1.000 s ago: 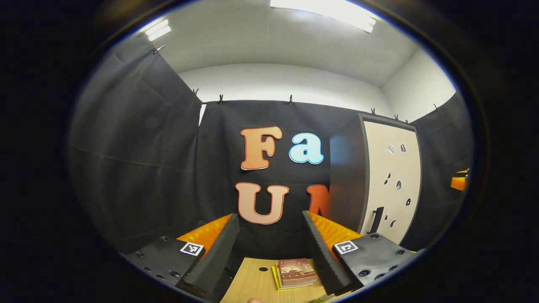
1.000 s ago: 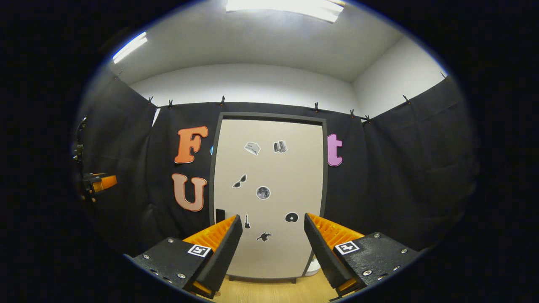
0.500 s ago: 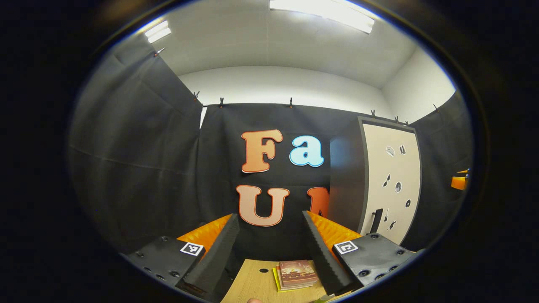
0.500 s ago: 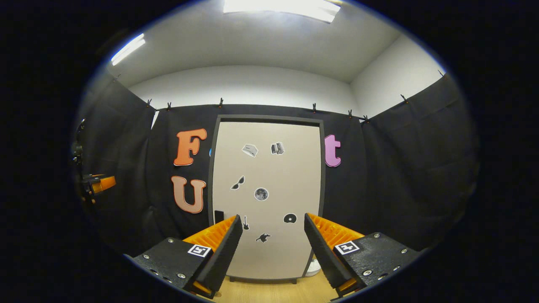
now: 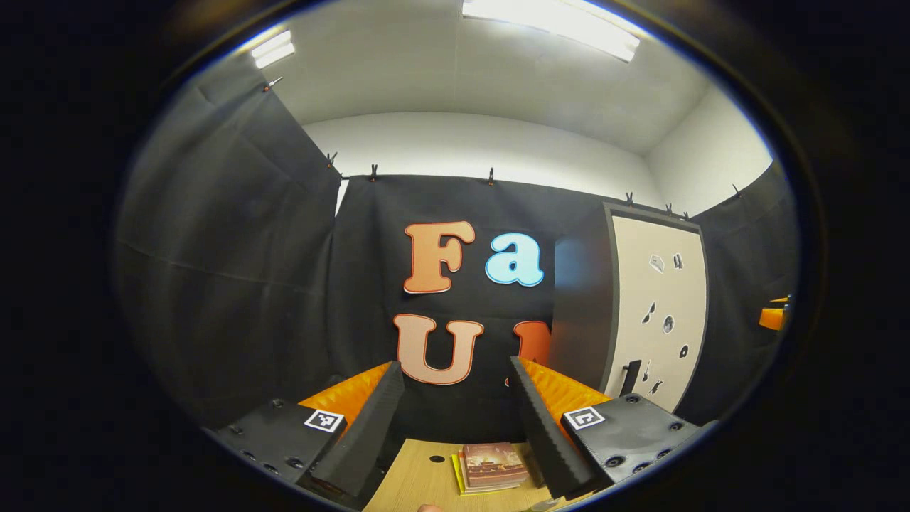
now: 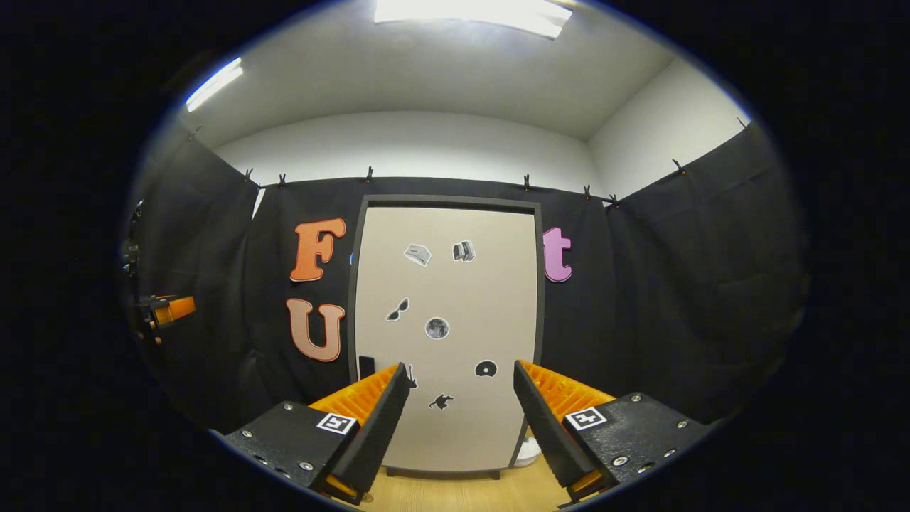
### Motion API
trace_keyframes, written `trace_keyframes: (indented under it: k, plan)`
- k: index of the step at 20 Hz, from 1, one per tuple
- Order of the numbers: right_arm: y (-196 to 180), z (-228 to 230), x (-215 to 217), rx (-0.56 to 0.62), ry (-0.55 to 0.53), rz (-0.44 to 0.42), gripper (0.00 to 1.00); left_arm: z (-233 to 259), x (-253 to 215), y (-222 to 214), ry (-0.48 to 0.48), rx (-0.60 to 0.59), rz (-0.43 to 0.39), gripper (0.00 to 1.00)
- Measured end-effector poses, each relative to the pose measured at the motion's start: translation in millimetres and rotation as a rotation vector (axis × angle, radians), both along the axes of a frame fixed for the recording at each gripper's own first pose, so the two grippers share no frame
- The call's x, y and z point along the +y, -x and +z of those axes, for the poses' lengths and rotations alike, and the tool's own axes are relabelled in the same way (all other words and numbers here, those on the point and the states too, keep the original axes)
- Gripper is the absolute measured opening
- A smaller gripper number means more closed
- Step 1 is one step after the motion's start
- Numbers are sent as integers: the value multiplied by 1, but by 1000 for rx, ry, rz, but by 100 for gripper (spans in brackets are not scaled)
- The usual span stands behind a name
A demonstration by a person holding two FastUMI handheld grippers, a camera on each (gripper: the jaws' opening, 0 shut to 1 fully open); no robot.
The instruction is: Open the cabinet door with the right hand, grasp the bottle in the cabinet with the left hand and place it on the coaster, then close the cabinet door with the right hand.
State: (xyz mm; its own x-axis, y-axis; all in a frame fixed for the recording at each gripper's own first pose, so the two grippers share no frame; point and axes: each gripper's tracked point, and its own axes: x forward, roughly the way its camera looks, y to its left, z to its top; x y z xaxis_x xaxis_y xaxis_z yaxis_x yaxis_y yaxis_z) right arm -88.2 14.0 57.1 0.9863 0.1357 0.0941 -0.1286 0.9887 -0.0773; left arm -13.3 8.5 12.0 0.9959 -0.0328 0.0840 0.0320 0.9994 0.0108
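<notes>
The tall cabinet point(image 6: 444, 284) stands straight ahead in the right gripper view, its pale door point(image 6: 455, 427) closed and dotted with small stickers. A dark handle point(image 6: 366, 366) sits low on the door's left side. My right gripper point(image 6: 461, 373) is open in front of the door, some way off, with nothing between its fingers. In the left gripper view the same cabinet point(image 5: 654, 299) is off to the right, its handle point(image 5: 630, 377) showing. My left gripper point(image 5: 455, 366) is open and empty, facing the cloth wall. The closed door hides the cabinet's inside.
A stack of books point(image 5: 490, 466) lies on the wooden table point(image 5: 416, 487) below the left gripper. A small white object point(image 6: 528, 451) sits at the cabinet's lower right corner. The left gripper point(image 6: 167, 309) shows far left, the right gripper point(image 5: 771, 316) far right.
Both views have drifted slightly, so the cabinet and books sit a little more to the left. Both grippers stay open and the door stays closed.
</notes>
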Motion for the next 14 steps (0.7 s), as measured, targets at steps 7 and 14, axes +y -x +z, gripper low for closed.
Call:
trace_keyframes:
  k: [7, 14]
  plan:
    - [-3, -4, -4, 8, -5, -10, 91, -1, -4, -4, -7, 2, -7, 96]
    - [-1, -3, -5, 10, -11, -17, 91, 1, -1, 0, -2, -6, -5, 96]
